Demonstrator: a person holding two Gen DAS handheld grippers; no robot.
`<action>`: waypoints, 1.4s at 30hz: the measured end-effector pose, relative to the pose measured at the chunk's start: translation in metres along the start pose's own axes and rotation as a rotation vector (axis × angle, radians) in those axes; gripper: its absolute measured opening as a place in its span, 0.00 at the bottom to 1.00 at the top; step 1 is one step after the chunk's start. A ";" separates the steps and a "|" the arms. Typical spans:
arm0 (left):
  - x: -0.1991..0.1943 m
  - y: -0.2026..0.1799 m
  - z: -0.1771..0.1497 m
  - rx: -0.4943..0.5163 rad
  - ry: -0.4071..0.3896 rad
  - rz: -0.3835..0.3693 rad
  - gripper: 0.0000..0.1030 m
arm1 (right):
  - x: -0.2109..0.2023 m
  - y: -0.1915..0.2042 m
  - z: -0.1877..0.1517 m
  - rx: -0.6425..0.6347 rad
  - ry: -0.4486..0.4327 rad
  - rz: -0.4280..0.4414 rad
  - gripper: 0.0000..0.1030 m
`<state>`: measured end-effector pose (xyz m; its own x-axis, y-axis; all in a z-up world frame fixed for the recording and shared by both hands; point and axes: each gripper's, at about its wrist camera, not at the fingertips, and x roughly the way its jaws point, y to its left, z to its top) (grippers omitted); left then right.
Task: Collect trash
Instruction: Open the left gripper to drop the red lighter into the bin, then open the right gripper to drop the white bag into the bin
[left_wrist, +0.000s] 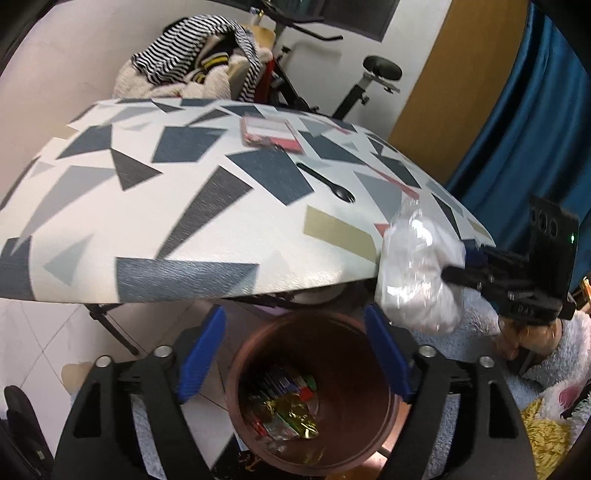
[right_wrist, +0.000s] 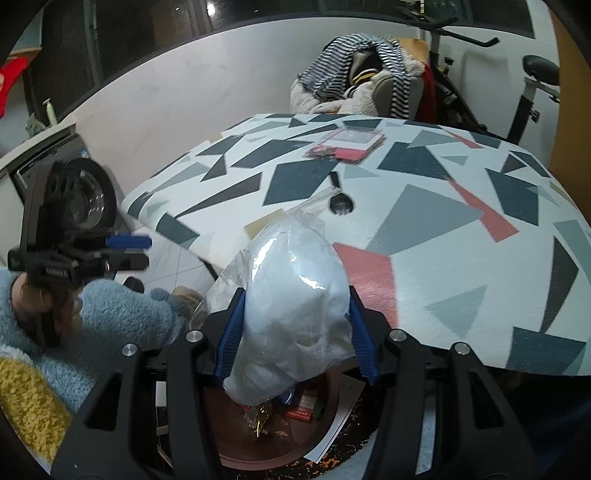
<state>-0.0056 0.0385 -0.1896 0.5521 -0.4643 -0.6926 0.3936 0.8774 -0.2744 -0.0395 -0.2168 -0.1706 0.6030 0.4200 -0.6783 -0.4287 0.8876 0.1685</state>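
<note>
The clear plastic bag (right_wrist: 291, 306) stuffed with white paper hung between the jaws of the right gripper (right_wrist: 295, 332), clamped on its middle, above the brown bin (left_wrist: 314, 387) beside the bench (left_wrist: 147, 206). It looked light, soft and crushable, its film likely slippery, so a squeeze on the bulky middle seemed safer than one on the loose neck. The left gripper (left_wrist: 291, 354) stood over the bin with jaws wide apart and nothing between them. Only the left view showed wrappers deep in the bin; the right view better showed the black spoon (right_wrist: 338, 195) and red packet (right_wrist: 345, 144) left on the bench.
</note>
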 end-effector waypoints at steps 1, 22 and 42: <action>-0.002 0.001 -0.001 -0.001 -0.009 0.006 0.80 | 0.002 0.003 -0.001 -0.013 0.010 0.006 0.52; -0.012 0.016 -0.016 -0.065 -0.074 0.058 0.85 | 0.045 0.047 -0.023 -0.167 0.165 0.010 0.57; -0.005 0.015 -0.018 -0.055 -0.048 0.066 0.85 | 0.044 0.023 -0.020 -0.066 0.138 -0.048 0.94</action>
<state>-0.0163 0.0557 -0.2024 0.6105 -0.4091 -0.6781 0.3149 0.9111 -0.2661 -0.0364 -0.1823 -0.2107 0.5274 0.3433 -0.7771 -0.4477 0.8897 0.0892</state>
